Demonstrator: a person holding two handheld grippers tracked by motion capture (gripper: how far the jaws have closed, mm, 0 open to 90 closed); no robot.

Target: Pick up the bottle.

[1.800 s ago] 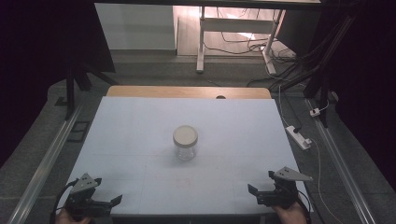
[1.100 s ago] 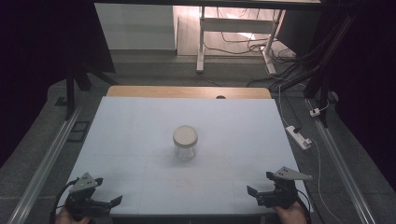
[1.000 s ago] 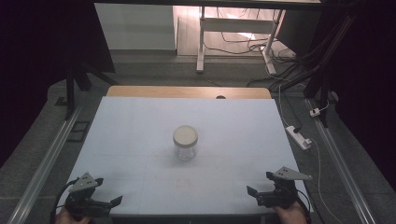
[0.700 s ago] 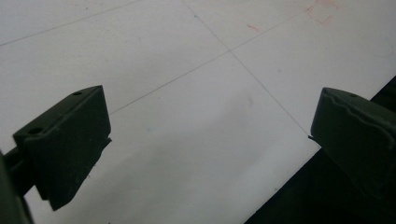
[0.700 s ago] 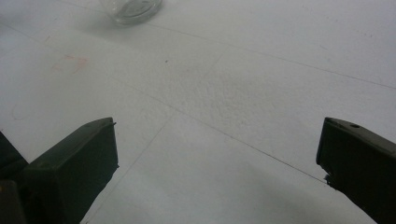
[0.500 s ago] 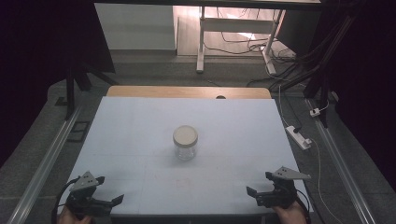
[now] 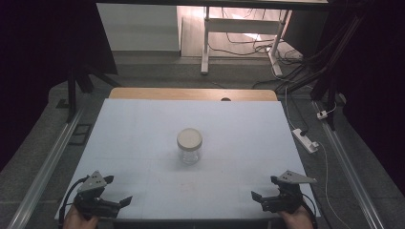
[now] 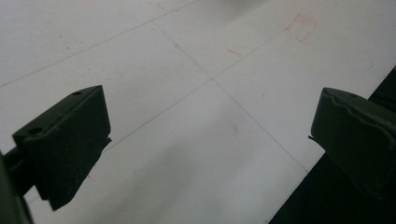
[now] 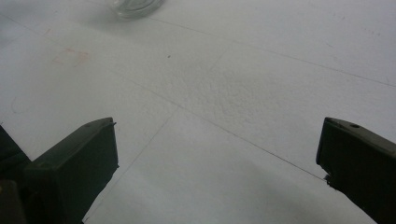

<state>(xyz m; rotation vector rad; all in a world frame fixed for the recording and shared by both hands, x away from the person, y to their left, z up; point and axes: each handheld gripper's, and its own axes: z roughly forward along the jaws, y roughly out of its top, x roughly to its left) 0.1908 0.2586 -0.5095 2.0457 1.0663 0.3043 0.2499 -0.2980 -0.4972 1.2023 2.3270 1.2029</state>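
A clear glass jar [image 7: 189,145] with a beige lid stands upright near the middle of the white table [image 7: 143,129]. My left gripper [image 7: 118,190] is held by a hand at the table's near left corner, open and holding nothing. My right gripper [image 7: 265,188] sits at the near right corner, likewise open and holding nothing. In the left gripper view the jaws of the left gripper [image 8: 210,135] stand wide apart over bare white surface. In the right gripper view the right gripper [image 9: 217,163] spreads wide, and the jar's base [image 9: 135,5] shows at the top edge, well ahead.
A wooden strip [image 7: 191,93] runs along the table's far edge. On the floor to the right lies a white power strip [image 7: 305,140] with cables. Metal rails [image 7: 52,157] flank both sides. A desk frame [image 7: 205,43] stands behind.
The left gripper has drifted slightly to the right along the near edge. The jar and right gripper stay put.
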